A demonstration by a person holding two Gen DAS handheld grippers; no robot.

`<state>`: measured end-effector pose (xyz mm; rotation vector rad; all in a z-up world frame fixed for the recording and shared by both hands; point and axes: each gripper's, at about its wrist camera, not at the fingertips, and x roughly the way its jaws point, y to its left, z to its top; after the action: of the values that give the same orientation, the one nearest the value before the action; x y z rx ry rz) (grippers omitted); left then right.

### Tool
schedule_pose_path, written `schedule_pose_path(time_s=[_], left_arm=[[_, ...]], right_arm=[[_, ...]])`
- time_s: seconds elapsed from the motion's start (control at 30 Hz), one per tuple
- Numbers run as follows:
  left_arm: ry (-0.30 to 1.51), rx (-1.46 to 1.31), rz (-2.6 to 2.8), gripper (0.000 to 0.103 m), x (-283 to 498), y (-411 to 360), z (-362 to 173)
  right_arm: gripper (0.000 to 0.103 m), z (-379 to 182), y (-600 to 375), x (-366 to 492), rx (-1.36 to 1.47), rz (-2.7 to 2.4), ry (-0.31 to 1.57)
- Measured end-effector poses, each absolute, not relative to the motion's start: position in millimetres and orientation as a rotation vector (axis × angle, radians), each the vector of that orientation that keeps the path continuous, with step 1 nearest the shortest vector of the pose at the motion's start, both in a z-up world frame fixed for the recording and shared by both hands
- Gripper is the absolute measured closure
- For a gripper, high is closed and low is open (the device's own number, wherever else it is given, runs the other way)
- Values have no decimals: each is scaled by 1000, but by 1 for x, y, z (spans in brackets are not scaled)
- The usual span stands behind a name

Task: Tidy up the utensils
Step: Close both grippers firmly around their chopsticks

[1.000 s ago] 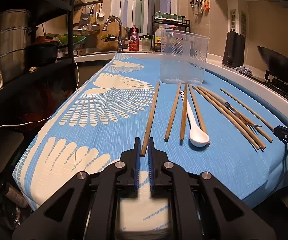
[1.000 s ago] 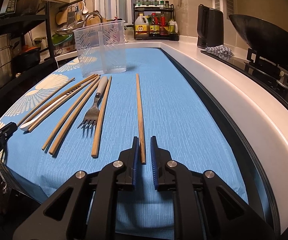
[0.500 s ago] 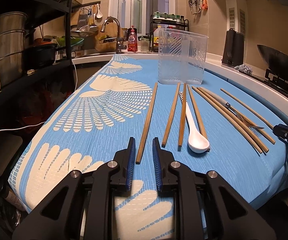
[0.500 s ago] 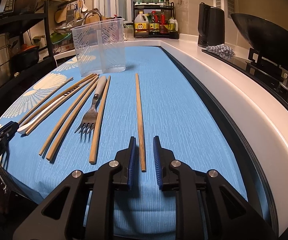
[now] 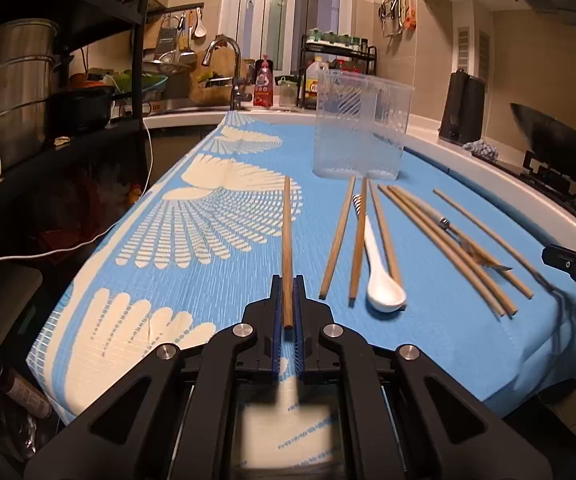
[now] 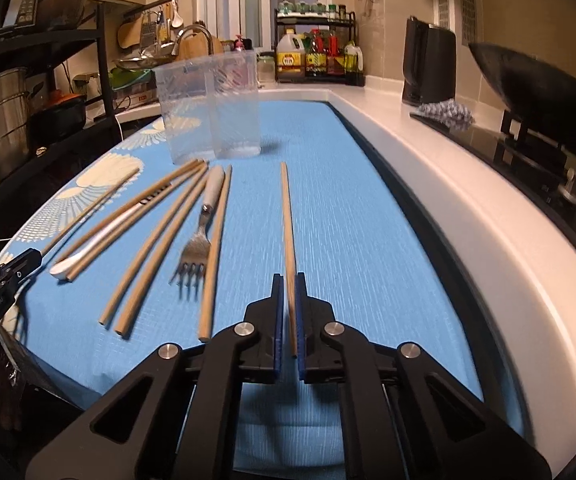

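Observation:
Several wooden chopsticks, a white spoon [image 5: 384, 288] and a metal fork [image 6: 198, 248] lie on a blue patterned cloth [image 5: 216, 240]. A clear plastic holder [image 5: 362, 128] stands upright at the far end; it also shows in the right wrist view [image 6: 212, 108]. My left gripper [image 5: 287, 280] is shut on the near end of the leftmost chopstick [image 5: 287, 232]. My right gripper [image 6: 289, 280] is shut on the near end of the rightmost chopstick [image 6: 287, 208]. Both chopsticks point away towards the holder.
A black shelf rack with steel pots [image 5: 12, 84] stands to the left. A white counter edge [image 6: 448, 184], a stove with a dark wok [image 6: 536, 96] and a black kettle [image 6: 428, 64] lie to the right. A sink and bottles are at the back.
Both grippers moved forward over the near ends of their chopsticks and closed on them. Half a second ago the jaws were apart, just short of the chopstick ends.

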<state>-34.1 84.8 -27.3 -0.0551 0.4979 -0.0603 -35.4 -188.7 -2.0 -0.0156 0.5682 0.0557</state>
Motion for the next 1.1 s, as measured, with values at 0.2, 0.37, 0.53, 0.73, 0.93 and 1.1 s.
schedule_pose_path(time_s=[0.2,0.37,0.53,0.73,0.93,1.1], left_arm=[[456,-43,-76,98,-46,84,-9],[434,-40,-81,98,-54,87,2],[424,-10,-95,98,-57,86,3],[491,-43,-95,98,-50,85,-19],[516,-49,-96,98,-47,86,-28],[499,-39,-96,98,-48,85,-22]], right_arm=[[100,19,-190,-44,-13,57,540],[100,31,-196,-49,-7,54,515],[99,32,-204,-48,-3,52,513],[74,-14,-202,-37,17,76,629],[85,-26,-200,-32,1,67,630],[98,-16,-198,-35,-8,72,601]])
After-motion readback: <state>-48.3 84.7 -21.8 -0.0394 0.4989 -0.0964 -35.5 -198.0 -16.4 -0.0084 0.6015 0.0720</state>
